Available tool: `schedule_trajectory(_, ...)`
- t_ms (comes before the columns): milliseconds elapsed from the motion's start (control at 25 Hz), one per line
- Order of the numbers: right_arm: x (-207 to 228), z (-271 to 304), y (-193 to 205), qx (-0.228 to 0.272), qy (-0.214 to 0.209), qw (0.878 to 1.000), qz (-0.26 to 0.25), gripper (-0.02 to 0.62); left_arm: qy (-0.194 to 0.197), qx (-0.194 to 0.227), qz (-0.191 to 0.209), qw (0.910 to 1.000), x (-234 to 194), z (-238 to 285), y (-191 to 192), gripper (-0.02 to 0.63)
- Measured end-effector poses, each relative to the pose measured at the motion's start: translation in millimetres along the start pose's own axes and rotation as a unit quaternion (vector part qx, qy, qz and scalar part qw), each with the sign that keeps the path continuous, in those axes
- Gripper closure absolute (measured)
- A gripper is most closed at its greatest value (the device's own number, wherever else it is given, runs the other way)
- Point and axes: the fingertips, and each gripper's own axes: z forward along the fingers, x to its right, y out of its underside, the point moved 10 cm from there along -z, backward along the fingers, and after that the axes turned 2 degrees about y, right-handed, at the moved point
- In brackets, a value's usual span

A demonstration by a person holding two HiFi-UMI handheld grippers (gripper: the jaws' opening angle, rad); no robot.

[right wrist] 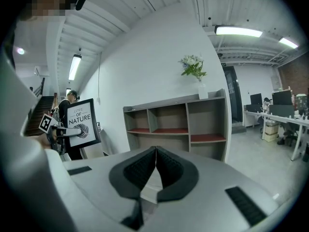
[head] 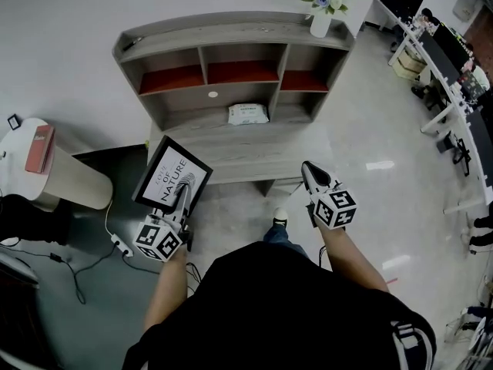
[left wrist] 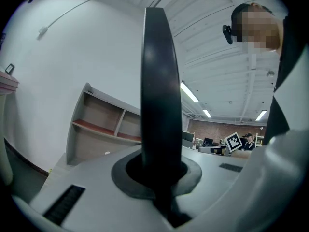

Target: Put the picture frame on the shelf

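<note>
A black picture frame (head: 171, 177) with a white print reading "of nature" is held up at the left, in front of the grey shelf unit (head: 231, 75). My left gripper (head: 183, 193) is shut on its lower edge. In the left gripper view the frame (left wrist: 161, 91) stands edge-on between the jaws, a tall dark band. My right gripper (head: 312, 173) is shut with nothing in it, raised at the right near the shelf's lower ledge. The right gripper view shows the frame (right wrist: 82, 122) far left and the shelf (right wrist: 178, 127) ahead.
A white packet (head: 248, 113) lies on the shelf's middle ledge. A vase of flowers (head: 324, 6) stands on its top right corner. A round white side table (head: 31, 160) with a red book is at the left. Cables and a power strip (head: 119, 245) lie on the floor. Desks (head: 447, 68) stand at the right.
</note>
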Motion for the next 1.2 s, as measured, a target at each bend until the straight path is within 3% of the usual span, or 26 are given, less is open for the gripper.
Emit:
schedule_trajectory(720, 68, 53, -7, -0.008, -0.043, 0.999, 0.004, 0.58, -0.051, -0.008, 0.002, 0.9987, 8, 59, 5, 0.578)
schedule_trajectory(1200, 104, 84, -12, -0.017, -0.068, 0.998, 0.003, 0.58, -0.06, -0.013, -0.003, 0.9981, 8, 104, 7, 0.578)
